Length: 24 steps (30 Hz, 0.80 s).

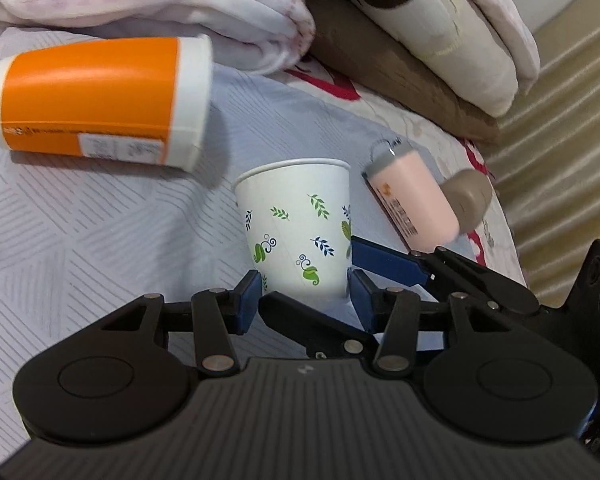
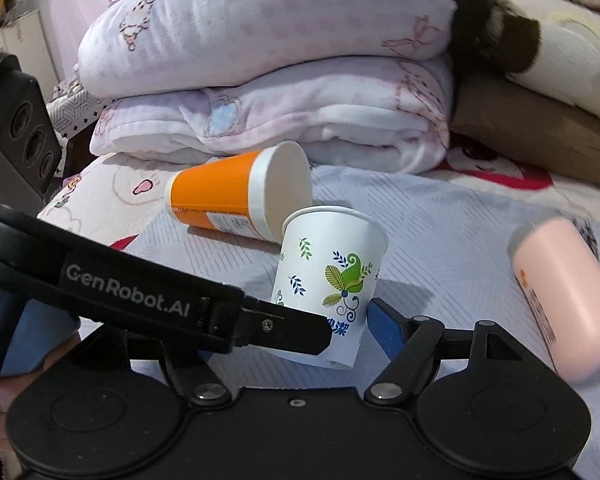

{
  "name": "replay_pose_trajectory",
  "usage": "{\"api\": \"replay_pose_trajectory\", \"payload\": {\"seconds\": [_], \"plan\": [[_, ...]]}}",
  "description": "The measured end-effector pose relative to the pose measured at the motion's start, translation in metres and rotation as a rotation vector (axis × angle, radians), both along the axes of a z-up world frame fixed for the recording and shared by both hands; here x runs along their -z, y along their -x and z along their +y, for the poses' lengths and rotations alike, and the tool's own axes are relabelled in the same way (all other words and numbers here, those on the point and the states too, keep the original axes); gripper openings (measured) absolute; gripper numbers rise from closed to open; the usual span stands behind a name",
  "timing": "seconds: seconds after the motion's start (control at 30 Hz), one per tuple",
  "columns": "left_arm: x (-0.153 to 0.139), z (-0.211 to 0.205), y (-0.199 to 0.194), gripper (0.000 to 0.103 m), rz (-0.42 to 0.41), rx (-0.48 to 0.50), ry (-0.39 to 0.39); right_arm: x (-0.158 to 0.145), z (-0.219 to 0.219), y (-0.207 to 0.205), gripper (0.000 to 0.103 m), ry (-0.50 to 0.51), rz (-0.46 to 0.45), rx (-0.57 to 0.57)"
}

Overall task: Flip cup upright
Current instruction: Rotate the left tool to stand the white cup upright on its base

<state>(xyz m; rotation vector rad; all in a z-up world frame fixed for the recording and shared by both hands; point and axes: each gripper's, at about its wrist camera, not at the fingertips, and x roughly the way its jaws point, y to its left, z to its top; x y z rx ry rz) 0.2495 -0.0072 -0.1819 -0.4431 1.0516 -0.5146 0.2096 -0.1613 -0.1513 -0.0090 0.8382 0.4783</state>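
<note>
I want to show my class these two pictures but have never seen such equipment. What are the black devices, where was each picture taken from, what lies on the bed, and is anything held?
There is no robot here. A person holds a hand-operated gripper in each hand, and each one carries a wide-angle camera looking along its jaws. One picture is from the left gripper, the other from the right gripper. On the bed sheet stands a leaf-printed paper cup, mouth up and slightly tilted. An orange cup and a pink bottle lie on their sides, with folded blankets behind them. The left jaws pinch the paper cup's base. The right jaws flank it, but whether they grip it is unclear.
</note>
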Motion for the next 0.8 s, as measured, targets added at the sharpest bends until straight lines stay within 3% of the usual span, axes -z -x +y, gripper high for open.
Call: {"api": "replay_pose_trajectory", "payload": {"seconds": [0.17, 0.3, 0.63, 0.8], "plan": [[-0.002, -0.017, 0.006, 0.047, 0.026, 0.036, -0.017, -0.001, -0.018, 0.011, 0.08, -0.03, 0.047, 0.044], [-0.006, -0.031, 0.013, 0.047, 0.031, 0.065, -0.06, 0.001, -0.039, 0.016, 0.08, -0.106, 0.166, 0.103], [-0.009, -0.052, 0.034, 0.048, 0.17, 0.138, -0.046, -0.003, -0.068, 0.044, 0.08, -0.163, 0.266, 0.143], [-0.007, -0.059, 0.045, 0.049, 0.227, 0.152, -0.046, -0.012, -0.075, 0.054, 0.08, -0.167, 0.365, 0.147]]}}
